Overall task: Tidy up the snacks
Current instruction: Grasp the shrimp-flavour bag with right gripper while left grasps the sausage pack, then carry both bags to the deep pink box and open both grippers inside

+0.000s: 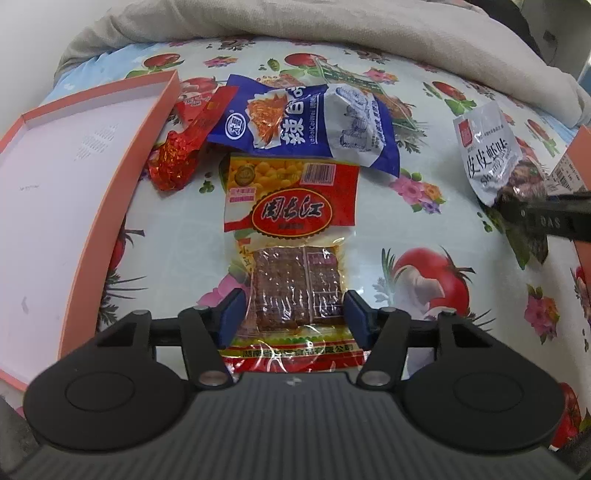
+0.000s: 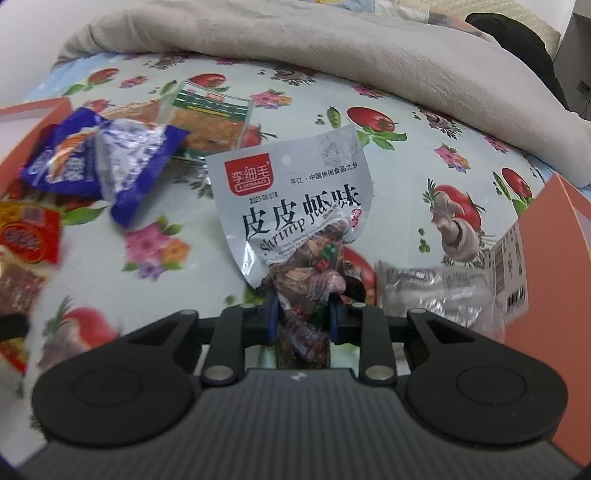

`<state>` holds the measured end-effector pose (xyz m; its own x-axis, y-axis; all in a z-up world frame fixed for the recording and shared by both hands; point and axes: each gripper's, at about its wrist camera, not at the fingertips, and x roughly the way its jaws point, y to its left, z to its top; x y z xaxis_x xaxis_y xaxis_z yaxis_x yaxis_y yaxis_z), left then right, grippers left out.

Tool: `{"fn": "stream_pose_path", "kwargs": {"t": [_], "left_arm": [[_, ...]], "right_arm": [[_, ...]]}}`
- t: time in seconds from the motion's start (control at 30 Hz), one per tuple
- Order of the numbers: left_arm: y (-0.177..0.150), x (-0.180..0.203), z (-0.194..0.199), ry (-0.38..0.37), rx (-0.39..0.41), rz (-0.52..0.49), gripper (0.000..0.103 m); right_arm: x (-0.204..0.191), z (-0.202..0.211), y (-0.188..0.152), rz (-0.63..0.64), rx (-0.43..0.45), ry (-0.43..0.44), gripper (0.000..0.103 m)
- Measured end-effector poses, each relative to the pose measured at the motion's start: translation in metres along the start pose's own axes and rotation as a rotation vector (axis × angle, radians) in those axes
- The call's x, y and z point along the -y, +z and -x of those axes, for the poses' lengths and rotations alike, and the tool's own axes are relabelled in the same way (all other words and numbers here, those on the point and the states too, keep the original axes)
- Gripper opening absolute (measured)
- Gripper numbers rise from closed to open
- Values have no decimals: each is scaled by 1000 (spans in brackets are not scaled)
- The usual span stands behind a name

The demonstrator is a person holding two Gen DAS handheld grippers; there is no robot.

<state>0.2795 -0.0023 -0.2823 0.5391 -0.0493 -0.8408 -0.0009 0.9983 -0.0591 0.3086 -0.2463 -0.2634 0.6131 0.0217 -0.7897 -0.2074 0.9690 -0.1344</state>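
Observation:
A red-and-yellow packet of brown tofu lies flat on the flowered tablecloth. My left gripper straddles its near end, blue pads against its two side edges. A grey shrimp-flavour packet stands up from my right gripper, which is shut on its dark lower end. In the left wrist view that same shrimp-flavour packet and the right gripper show at the right edge.
A blue packet, a red foil packet and a green-and-orange packet lie behind. An orange box lid is at the left, an orange box at the right with a silver packet beside it. A beige blanket borders the back.

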Motion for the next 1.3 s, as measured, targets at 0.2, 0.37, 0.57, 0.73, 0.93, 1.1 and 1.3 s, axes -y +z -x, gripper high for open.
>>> {"fn": "stream_pose_path", "kwargs": {"t": [0.2,0.37,0.57,0.73,0.93,1.1,1.3], "left_arm": [[0,1,2,-32,19,-6,58],[0,7,4,-62,23,-8,58],[-6,10,11,-81,23,5,57],[-8,8,22,-93,30,26,57],[-5,10,37,-102,52,21,57],[0,13,49,-119,70,14,58],[16,17,64,-147,112,9,58]], "right_arm": [[-11,33,-21,-24,17,20,29],[-16,54,-42,-65,15,34,29],[-19,73,-60,-125,16,49,29],[-22,83,-68,-150,21,53,29],[-21,93,-73,-187,35,61,29],[-18,100,-73,-217,49,60,29],[-13,113,-66,-243,86,56,29]]}}
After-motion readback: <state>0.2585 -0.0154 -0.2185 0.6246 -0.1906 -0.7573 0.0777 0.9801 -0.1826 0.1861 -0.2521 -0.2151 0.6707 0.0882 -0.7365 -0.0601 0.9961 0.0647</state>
